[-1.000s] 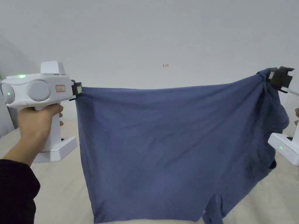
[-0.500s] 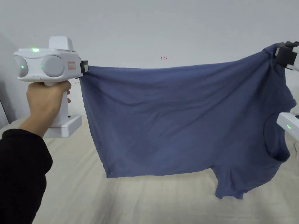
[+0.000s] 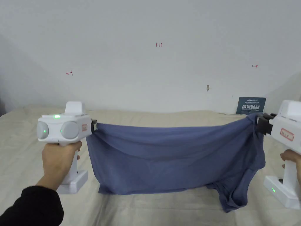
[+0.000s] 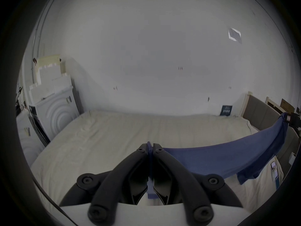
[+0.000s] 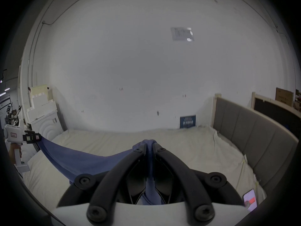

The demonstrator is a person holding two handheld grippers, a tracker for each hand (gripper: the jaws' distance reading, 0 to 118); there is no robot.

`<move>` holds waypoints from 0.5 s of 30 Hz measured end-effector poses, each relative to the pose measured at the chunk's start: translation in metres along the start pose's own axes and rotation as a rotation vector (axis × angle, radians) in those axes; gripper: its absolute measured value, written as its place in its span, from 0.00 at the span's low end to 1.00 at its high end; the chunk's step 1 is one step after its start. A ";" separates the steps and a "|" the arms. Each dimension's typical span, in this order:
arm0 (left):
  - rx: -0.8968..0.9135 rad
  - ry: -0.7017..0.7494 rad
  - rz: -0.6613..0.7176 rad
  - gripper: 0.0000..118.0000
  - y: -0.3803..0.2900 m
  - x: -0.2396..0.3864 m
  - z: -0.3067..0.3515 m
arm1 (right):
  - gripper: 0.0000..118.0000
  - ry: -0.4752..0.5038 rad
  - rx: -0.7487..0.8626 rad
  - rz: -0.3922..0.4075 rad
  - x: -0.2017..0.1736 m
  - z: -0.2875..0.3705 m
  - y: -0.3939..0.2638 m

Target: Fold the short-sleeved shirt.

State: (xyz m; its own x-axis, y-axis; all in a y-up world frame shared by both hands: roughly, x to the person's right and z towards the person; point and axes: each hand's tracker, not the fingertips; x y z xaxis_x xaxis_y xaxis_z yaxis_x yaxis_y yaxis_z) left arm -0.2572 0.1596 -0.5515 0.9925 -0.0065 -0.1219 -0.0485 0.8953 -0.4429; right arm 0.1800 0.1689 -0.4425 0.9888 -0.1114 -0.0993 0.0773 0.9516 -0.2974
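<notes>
**Blue jersey stretched between both claws, bottom edge reaching the bed**

Blue cloth is being pinched flat inside my left gripper, both jaws clenched on one top corner of the short-sleeved shirt. My right gripper is doing the same at the opposite end, its jaws clamped over a thicker bunch of fabric. I am holding the two well apart and roughly level, so the top edge is running between them with only a shallow sag; that tension is what is keeping the body hanging as one open sheet instead of collapsing.

Outward from the claws, the shirt is hanging above the bed, with its lower edge apparently touching the cream sheet. On the right gripper's side the fabric is bunching, and a sleeve is trailing onto the bed below it. The shirt is hanging nearer my edge of the bed than the wall.

I am judging this as the laying-out step: the garment needs to go down flat on the bed before any fold. That bunched side could land creased.
</notes>
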 end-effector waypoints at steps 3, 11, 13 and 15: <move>-0.054 -0.008 -0.001 0.01 -0.041 -0.002 -0.002 | 0.03 0.016 -0.044 -0.037 -0.004 0.014 -0.045; -0.156 -0.035 0.021 0.01 -0.149 -0.032 0.024 | 0.03 0.071 -0.176 -0.136 -0.024 0.098 -0.163; -0.170 -0.049 0.046 0.01 -0.171 -0.039 0.040 | 0.03 0.086 -0.205 -0.161 -0.021 0.080 -0.144; -0.203 -0.048 0.065 0.01 -0.193 -0.045 0.059 | 0.03 0.101 -0.230 -0.187 -0.022 0.081 -0.144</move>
State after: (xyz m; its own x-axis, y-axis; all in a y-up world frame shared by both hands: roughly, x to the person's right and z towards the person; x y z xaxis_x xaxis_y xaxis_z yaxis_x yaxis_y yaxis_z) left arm -0.2859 0.0138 -0.4082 0.9906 0.0738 -0.1155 -0.1291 0.7848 -0.6062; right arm 0.1577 0.0573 -0.3208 0.9415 -0.3175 -0.1126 0.2149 0.8235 -0.5250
